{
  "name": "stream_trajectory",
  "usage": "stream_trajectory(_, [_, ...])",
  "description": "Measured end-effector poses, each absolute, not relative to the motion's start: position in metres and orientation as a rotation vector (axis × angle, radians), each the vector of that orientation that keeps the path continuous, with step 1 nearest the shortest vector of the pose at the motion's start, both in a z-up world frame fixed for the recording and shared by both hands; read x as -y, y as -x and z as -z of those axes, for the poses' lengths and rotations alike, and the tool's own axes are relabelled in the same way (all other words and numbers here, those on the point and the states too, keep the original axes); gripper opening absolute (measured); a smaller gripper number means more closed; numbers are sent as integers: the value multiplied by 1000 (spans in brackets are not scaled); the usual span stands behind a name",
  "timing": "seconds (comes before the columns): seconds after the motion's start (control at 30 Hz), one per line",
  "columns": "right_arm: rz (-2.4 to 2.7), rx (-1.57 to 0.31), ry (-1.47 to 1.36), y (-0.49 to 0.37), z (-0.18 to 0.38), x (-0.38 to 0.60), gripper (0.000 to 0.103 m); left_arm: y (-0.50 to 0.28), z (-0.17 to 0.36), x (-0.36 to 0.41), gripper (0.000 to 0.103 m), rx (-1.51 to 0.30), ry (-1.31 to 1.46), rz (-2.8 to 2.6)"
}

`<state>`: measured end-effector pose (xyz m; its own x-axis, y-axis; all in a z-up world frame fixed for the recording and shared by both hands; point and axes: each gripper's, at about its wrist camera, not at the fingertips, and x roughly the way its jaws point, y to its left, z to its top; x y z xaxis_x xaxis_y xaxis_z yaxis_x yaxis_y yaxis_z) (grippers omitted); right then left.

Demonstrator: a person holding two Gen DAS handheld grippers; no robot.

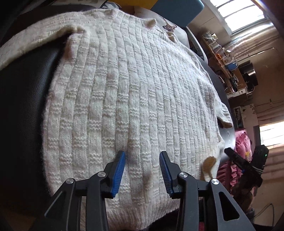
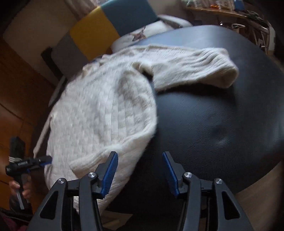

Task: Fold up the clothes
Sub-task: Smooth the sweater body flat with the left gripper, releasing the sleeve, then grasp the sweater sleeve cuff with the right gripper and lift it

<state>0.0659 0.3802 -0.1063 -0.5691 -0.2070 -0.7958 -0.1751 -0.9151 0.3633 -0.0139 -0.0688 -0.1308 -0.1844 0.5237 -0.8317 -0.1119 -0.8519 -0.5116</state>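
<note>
A cream knitted sweater point(image 1: 127, 92) lies spread flat on a black leather surface point(image 1: 23, 99). My left gripper point(image 1: 142, 156) is open just above the sweater's lower body, with nothing between its fingers. In the right wrist view the sweater point(image 2: 103, 115) lies at the left, and one sleeve point(image 2: 191, 69) stretches right across the black surface point(image 2: 221, 124). My right gripper point(image 2: 139, 156) is open and empty, its left finger point(image 2: 110, 168) over the ribbed hem corner. A hand point(image 2: 19, 188) holds the left gripper point(image 2: 47, 158) at the sweater's far edge. The right gripper point(image 1: 229, 152) shows at the sweater's right edge.
Yellow point(image 2: 94, 33) and teal point(image 2: 127, 16) cushions and a printed pillow point(image 2: 140, 33) sit behind the surface. A cluttered shelf point(image 1: 229, 62) and pink fabric point(image 1: 239, 142) lie to the right in the left wrist view. Wooden floor point(image 2: 17, 80) is beside the surface.
</note>
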Motion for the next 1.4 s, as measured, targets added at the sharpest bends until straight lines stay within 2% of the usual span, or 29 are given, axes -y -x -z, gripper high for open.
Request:
stream_trajectory(0.2, [2924,-85,-1428,-33,82,-377,55,31,118,31,44,320,1642,-2107])
stream_trajectory(0.3, [2866,-225,-1409,-4,91,-370,55,39,123,12,44,319,1659,-2072])
stream_trajectory(0.4, [2833,-212,-1431,29,105,-373,55,42,131,0,44,314,1685,-2046])
stream_trajectory(0.6, [2777,54,-1604,76,144,-406,55,44,140,0,46,366,1711,-2011])
stream_trajectory(0.8, [2790,-123,-1608,73,146,-394,57,46,143,5,51,452,1705,-1976])
stream_trajectory(0.9, [2755,-93,-1672,79,145,-397,57,45,143,5,53,460,1695,-1975])
stream_trajectory(0.93, [2744,-117,-1683,81,145,-396,55,45,142,5,53,461,1692,-1977])
stream_trajectory(1.0, [2754,-122,-1663,81,143,-396,38,44,142,5,54,456,1686,-1979])
stream_trajectory(1.03, [2757,-107,-1647,79,141,-397,22,44,143,5,54,457,1685,-1980])
stream_trajectory(1.07, [2755,-56,-1633,78,139,-400,17,44,143,5,54,459,1684,-1980])
stream_trajectory(1.13, [2768,101,-1577,73,127,-415,13,44,143,4,54,450,1682,-1978])
stream_trajectory(1.27, [2824,444,-1398,53,96,-455,13,45,142,1,54,428,1686,-1979])
stream_trajectory(1.4, [2876,918,-1136,11,77,-514,13,44,142,-2,57,418,1684,-1985])
